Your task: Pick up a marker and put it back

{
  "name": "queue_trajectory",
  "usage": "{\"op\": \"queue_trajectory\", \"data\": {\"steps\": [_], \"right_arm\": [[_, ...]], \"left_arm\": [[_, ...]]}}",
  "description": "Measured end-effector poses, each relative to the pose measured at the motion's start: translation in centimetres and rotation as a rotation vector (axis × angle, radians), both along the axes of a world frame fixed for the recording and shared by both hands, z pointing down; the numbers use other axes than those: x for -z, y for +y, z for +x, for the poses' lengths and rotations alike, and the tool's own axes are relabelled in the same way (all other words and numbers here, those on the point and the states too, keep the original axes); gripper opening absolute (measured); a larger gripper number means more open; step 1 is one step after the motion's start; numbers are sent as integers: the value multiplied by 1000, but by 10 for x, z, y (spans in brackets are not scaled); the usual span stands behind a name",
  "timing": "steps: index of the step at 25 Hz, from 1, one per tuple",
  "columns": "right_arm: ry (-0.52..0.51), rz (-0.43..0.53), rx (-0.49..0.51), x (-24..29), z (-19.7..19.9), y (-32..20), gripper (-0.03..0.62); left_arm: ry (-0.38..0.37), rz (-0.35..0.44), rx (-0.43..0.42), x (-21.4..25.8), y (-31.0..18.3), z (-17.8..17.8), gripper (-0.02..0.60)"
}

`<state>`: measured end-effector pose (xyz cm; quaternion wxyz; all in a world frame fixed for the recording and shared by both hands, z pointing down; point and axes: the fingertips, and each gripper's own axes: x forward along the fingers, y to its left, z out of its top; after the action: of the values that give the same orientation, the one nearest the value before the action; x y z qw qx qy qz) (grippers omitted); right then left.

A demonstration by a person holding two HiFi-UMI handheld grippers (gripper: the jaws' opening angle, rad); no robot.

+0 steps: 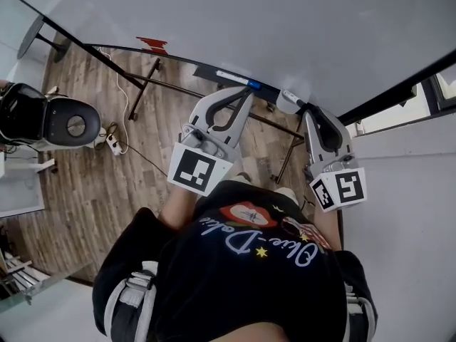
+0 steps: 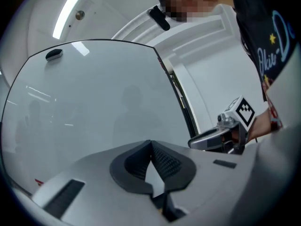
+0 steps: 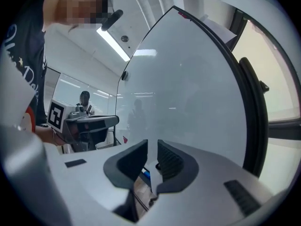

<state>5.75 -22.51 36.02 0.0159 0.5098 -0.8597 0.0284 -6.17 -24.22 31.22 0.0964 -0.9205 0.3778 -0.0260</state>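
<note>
From the head view: marker (image 1: pixel 239 79), white with a blue end, lying on the ledge (image 1: pixel 206 68) of the whiteboard (image 1: pixel 299 20), just ahead of the left gripper (image 1: pixel 244 92) and left of the right gripper (image 1: pixel 302 108). From the left gripper view: jaws pressed together on nothing. From the right gripper view: jaws slightly spread and empty, blue end glimpsed below the gap. Probably grasp pending or release done; cannot tell which. Next, either pinch the barrel squarely or back off clear.
</note>
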Motion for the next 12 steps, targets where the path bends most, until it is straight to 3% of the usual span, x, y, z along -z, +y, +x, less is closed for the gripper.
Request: {"op": "queue_trajectory", "data": {"steps": [12], "right_arm": [[101,-129,-98,-48,-1,-29,109]], "left_arm": [[17,-11,-63,-2,-24,1,3]]}}
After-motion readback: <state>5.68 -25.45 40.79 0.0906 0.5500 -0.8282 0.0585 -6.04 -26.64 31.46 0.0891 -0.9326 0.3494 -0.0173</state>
